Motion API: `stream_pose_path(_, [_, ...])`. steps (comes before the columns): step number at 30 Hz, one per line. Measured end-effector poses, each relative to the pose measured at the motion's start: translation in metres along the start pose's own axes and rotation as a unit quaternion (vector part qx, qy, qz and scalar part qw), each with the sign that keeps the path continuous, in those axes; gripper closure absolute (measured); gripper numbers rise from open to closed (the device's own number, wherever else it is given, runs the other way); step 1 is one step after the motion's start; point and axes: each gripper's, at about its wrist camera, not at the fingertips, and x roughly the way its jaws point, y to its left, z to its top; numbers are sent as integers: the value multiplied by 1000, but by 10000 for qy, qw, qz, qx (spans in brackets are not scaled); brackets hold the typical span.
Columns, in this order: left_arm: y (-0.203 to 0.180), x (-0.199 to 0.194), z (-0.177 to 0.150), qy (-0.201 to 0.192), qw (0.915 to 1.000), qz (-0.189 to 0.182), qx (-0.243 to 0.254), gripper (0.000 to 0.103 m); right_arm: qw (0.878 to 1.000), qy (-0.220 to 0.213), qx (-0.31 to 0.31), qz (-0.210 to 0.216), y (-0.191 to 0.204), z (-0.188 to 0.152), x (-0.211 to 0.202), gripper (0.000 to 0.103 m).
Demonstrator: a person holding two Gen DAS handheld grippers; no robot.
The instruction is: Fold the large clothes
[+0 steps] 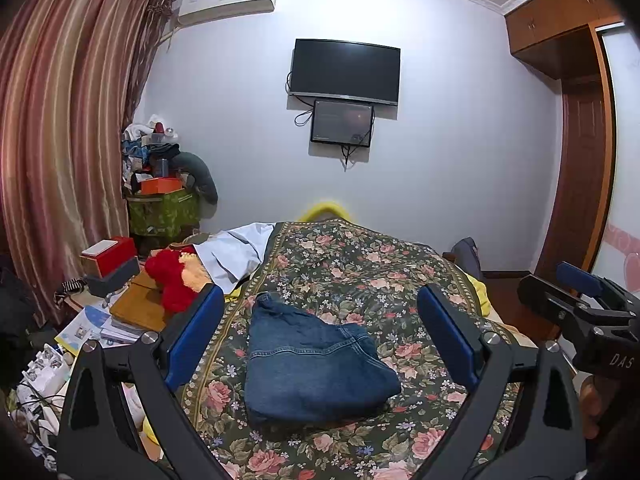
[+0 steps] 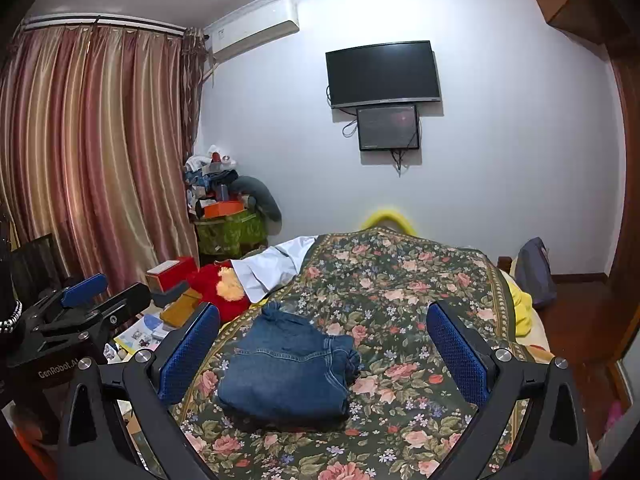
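A pair of blue jeans (image 1: 316,364) lies folded into a compact bundle on the floral bedspread (image 1: 360,268). It also shows in the right wrist view (image 2: 286,372). My left gripper (image 1: 320,328) is open and empty, held above and just in front of the jeans, its blue pads (image 1: 196,332) spread to either side. My right gripper (image 2: 324,348) is open and empty too, with the jeans between its pads (image 2: 456,356) and a little left of centre. Each gripper appears in the other's view, the right one (image 1: 580,300) at the right edge and the left one (image 2: 76,308) at the left.
A white cloth (image 1: 236,252) and a red plush toy (image 1: 172,276) lie at the bed's far left. A cluttered side table (image 1: 120,308) with boxes and papers stands left of the bed. A TV (image 1: 344,72) hangs on the far wall; a wooden wardrobe (image 1: 576,152) stands right.
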Motion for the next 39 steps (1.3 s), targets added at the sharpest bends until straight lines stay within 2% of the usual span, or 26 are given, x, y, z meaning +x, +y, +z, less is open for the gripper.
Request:
stream_pose_path(7, [-2, 1, 0, -13, 10000, -28, 13, 5, 10000, -8, 32, 10, 1, 0, 0, 0])
stream_pose_path(11, [-2, 0, 0, -24, 10000, -72, 25, 5, 9997, 40, 209, 154, 1, 2, 2, 0])
stream_pose_path(39, [-2, 2, 2, 88, 9997, -217, 38, 5, 9994, 67, 321, 83, 6, 0, 4, 0])
